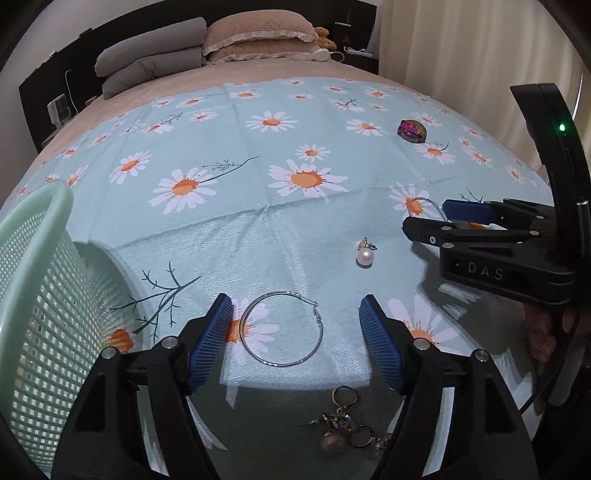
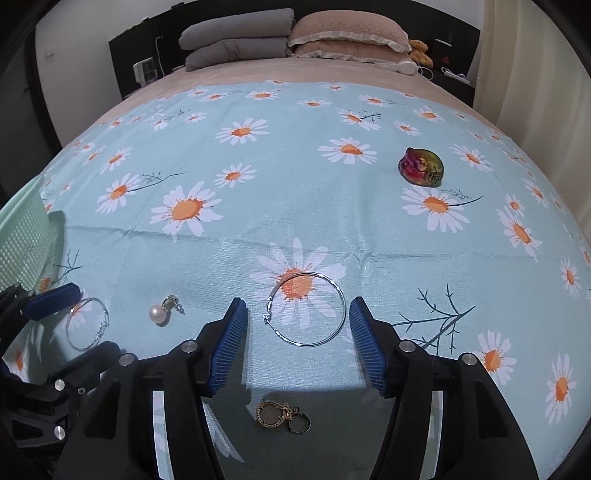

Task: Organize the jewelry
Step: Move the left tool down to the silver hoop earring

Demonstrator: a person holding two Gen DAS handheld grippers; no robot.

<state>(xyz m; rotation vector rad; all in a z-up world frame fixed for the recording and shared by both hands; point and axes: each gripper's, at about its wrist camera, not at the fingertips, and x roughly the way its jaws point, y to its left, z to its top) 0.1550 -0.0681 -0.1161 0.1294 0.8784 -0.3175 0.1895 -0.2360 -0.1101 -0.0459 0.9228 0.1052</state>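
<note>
Two silver hoop earrings lie flat on the daisy-print cloth (image 1: 295,122). One hoop (image 1: 320,332) sits between the blue pads (image 1: 212,339) of my left gripper (image 1: 295,306), which is open, and the pads do not touch it. The other hoop (image 2: 344,314) lies between the pads (image 2: 369,343) of my right gripper (image 2: 298,302), also open and clear of the wire. A pearl earring (image 1: 364,256) (image 2: 160,314) rests on the cloth between the two hoops. Small gold earrings lie close under each gripper (image 1: 343,424) (image 2: 282,415).
A mint-green perforated basket (image 1: 37,295) (image 2: 22,240) stands at the left edge of the cloth. An iridescent shell-shaped object (image 1: 412,130) (image 2: 421,166) sits far right. Pillows (image 2: 343,33) and folded grey bedding (image 2: 236,40) lie at the head of the bed.
</note>
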